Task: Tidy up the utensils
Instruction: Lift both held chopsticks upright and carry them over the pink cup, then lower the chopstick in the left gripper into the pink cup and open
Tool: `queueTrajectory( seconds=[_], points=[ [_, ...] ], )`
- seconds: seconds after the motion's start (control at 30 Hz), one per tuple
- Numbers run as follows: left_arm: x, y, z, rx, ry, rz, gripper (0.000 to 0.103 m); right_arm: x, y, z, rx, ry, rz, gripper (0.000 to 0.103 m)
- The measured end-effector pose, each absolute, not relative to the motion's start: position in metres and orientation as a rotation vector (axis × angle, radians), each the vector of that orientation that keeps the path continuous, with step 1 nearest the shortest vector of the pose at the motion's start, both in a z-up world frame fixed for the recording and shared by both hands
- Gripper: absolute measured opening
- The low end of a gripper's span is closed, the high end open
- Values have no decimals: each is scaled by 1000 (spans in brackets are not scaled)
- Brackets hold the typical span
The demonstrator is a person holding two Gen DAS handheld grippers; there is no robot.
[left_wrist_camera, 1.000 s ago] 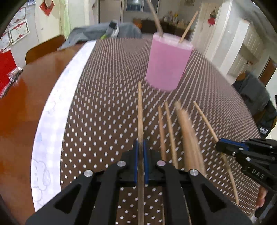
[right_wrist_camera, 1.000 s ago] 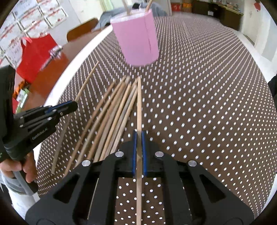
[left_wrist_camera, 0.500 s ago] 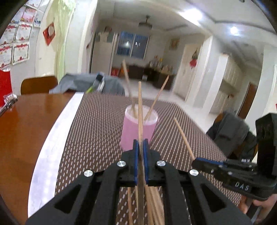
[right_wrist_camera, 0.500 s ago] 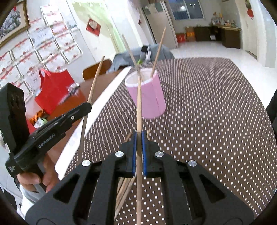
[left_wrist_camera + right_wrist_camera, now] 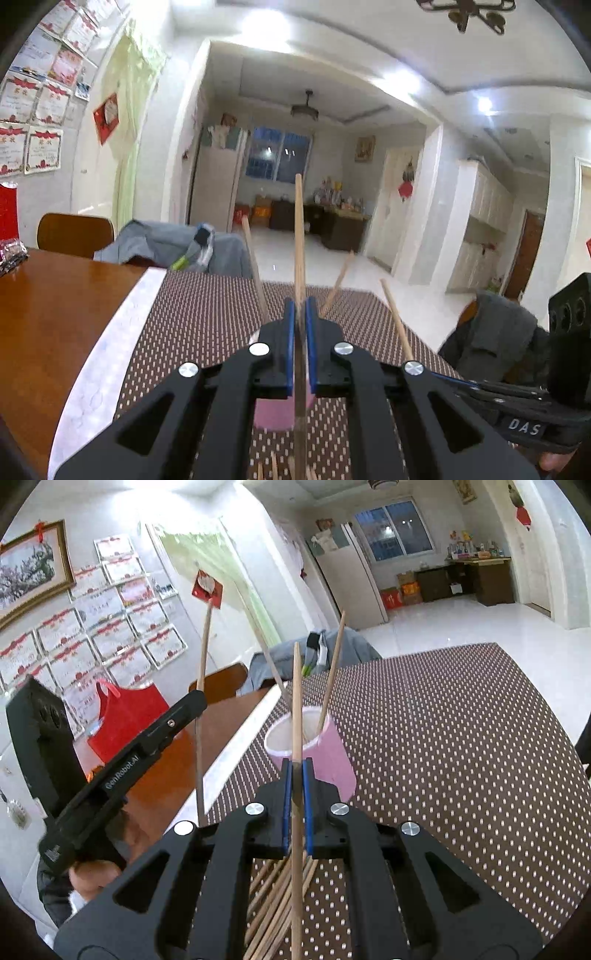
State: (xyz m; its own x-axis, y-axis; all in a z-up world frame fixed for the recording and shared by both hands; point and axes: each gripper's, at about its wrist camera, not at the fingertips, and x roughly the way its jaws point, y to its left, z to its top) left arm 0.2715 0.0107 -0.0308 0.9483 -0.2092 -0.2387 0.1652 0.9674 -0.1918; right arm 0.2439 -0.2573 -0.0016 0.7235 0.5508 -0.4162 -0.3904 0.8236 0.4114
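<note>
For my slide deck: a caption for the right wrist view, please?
Right hand-held gripper shut on a wooden chopstick raised before a pink cylindrical cup holding two chopsticks.

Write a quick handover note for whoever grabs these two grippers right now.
Left gripper: shut on one chopstick.
Right gripper: shut on another chopstick.
Pink cup stands on the dotted mat, two sticks already leaning inside.
Left: drop both held sticks in the cup, then collect the pile lying on the mat below the right gripper.

Black tool [image 5: 295, 786], blue pads [image 5: 285, 805], silver screws [image 5: 255, 808].
</note>
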Motion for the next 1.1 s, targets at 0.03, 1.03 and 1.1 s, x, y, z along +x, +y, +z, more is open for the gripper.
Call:
queueTrajectory(
  seconds=[0.03, 1.03, 1.1],
  points=[
    [274, 11, -29, -181, 236, -189, 6, 246, -260, 0, 321, 533, 525, 6],
    [330, -5, -11, -178, -90, -40, 6, 306, -273, 18, 370, 261, 425, 6],
    [332, -5, -13, -183, -89, -32, 6, 307, -273, 22, 378, 243, 424, 6]
  ],
)
